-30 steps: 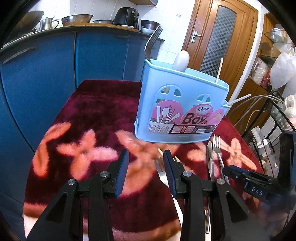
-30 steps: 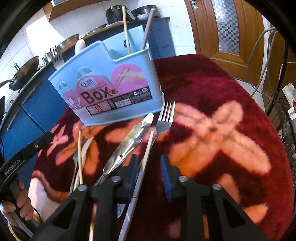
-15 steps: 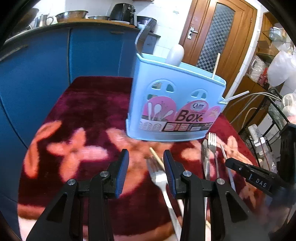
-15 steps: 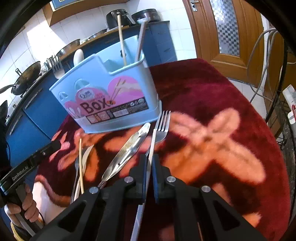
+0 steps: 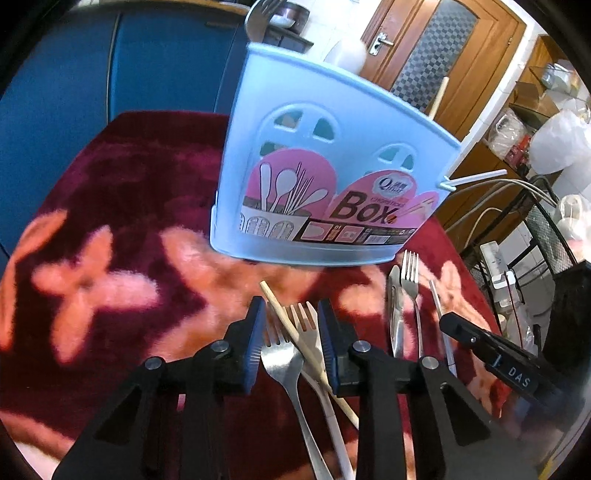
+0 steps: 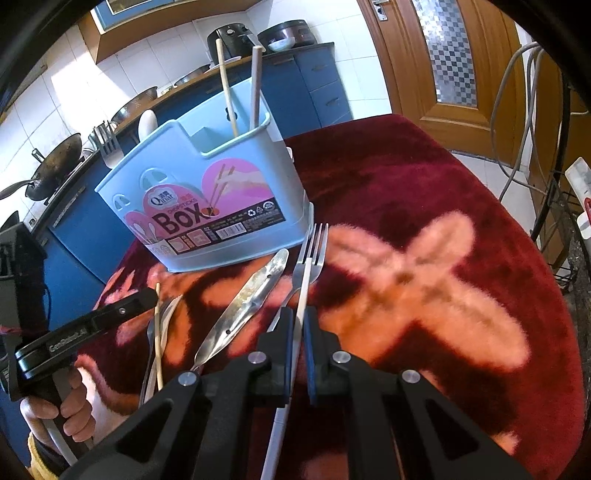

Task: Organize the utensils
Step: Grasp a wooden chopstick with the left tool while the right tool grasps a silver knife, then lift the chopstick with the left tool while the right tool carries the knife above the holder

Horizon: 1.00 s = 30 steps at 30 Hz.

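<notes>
Here — chopstick (image 6: 300, 295) lengthwise toward box (image 6: 207, 192).

Home kitchen, lived-in: blue base cabinets (image 6: 325, 88) w/ a wood countertop along a white-tiled wall (image 6: 122, 70), and on the counter a wok (image 6: 55, 162), steel bowls, an air fryer (image 6: 231, 38) & a dark cooker pot (image 6: 291, 33). Brown wooden door (image 5: 436, 55) w/ chequered glass panel and lever handle, shelves w/ plastic bags (image 5: 561, 144) and a power strip w/ cables off to the side — domestic clutter, not a lab or shop. Foreground is a table under a plush dark-red floral cloth (image 6: 443, 206) w/ a light-blue cutlery/chopstick box (image 6: 207, 199) and loose forks, knife & chopsticks lying by it.
</notes>
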Tool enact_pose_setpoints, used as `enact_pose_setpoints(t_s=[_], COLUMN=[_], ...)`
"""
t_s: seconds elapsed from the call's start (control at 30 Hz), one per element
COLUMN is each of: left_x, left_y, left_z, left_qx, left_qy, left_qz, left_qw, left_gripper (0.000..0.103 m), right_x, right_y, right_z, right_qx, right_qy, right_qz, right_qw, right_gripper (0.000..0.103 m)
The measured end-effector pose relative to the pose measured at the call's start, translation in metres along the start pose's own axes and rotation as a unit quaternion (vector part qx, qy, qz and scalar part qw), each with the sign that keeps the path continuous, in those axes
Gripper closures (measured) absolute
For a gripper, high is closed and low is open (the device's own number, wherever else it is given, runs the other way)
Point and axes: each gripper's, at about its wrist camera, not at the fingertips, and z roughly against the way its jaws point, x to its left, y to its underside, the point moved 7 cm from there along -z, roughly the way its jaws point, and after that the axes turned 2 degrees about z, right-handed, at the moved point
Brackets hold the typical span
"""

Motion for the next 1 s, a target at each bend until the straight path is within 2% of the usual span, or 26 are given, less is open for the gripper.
enact_pose_setpoints(t_s=[0.13, 0.23, 0.37, 0.57, 0.73, 0.87, 1.0], left_x=[0.003, 0.006, 0.008, 0.006, 0.003, -0.002, -0.003], left_y=[0.0, -0.001, -0.002, -0.009, -0.017, -0.024, -0.033], left_z=[-0.011, -0.015, -0.014, 0.007, 0.033, 0.055, 0.076], left_qx=[0.018, 0.02, 0.016, -0.017, -0.056, -0.085, -0.113], left_qy=[0.016, 0.026, 0.041, 0.054, 0.057, 0.067, 0.062], left_qz=[0.023, 0.036, 0.048, 0.042, 0.036, 0.033, 0.016], left_qw=[0.9995, 0.9988, 0.9979, 0.9975, 0.9961, 0.9935, 0.9915], left_gripper=[0.082, 0.092, 0.093, 0.095, 0.097, 0.099, 0.099], right_x=[-0.001, -0.002, -0.002, 0.008, 0.017, 0.024, 0.028], right_y=[0.001, 0.001, 0.0, -0.005, -0.014, -0.02, -0.025], right_z=[-0.001, -0.001, 0.001, 0.013, 0.03, 0.046, 0.059], right_qx=[-0.002, -0.003, -0.009, -0.033, -0.077, -0.111, -0.136], right_qy=[-0.005, -0.008, -0.012, -0.025, -0.015, -0.019, -0.027], right_qz=[-0.001, -0.002, -0.001, 0.01, 0.024, 0.028, 0.027], right_qw=[1.0, 1.0, 1.0, 0.999, 0.997, 0.993, 0.99], right_gripper=[0.096, 0.096, 0.096, 0.096, 0.097, 0.097, 0.097])
